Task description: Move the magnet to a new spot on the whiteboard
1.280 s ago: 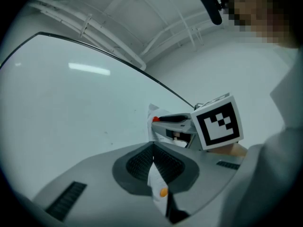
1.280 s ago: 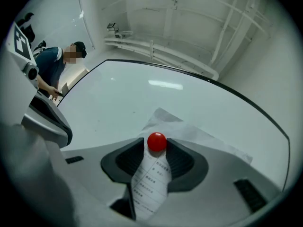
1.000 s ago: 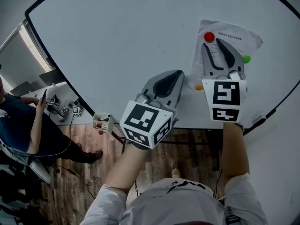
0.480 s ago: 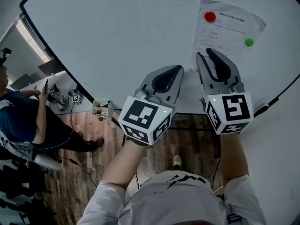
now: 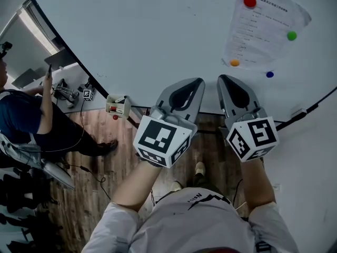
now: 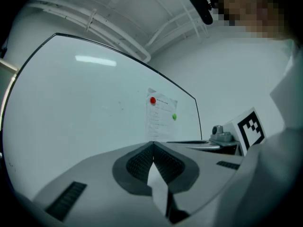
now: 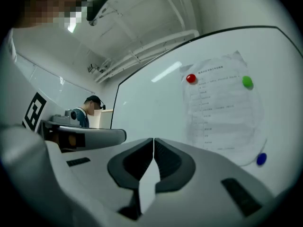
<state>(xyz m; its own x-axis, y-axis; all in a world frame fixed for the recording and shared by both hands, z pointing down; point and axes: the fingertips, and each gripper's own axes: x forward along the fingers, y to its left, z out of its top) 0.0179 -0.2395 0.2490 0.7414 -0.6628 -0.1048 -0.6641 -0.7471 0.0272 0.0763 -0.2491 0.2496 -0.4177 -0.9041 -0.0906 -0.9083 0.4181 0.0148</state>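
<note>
A paper sheet [image 5: 263, 30] hangs at the upper right of the whiteboard [image 5: 131, 36]. On it sit a red magnet [image 5: 249, 1], a green magnet [image 5: 291, 35] and an orange magnet [image 5: 235, 62]. A blue magnet [image 5: 269, 74] sits just below the sheet's corner. My right gripper [image 5: 221, 78] is down at the board's lower edge, apart from all the magnets. Its jaws have just been closing and are now shut with nothing between them. My left gripper [image 5: 199, 80] is beside it, also shut and empty. The right gripper view shows the red magnet [image 7: 191, 78], green magnet [image 7: 247, 82] and blue magnet [image 7: 261, 159].
A person in a dark shirt [image 5: 21, 120] sits at the far left by a desk. A small holder with markers [image 5: 117, 105] hangs at the board's lower edge. Wooden floor [image 5: 105, 183] lies below. A small white object [image 5: 297, 112] sits on the board's frame at the right.
Both grippers have dropped from the paper sheet to the board's lower edge. The right gripper's jaws, open before, have come together. The orange and blue magnets are now uncovered.
</note>
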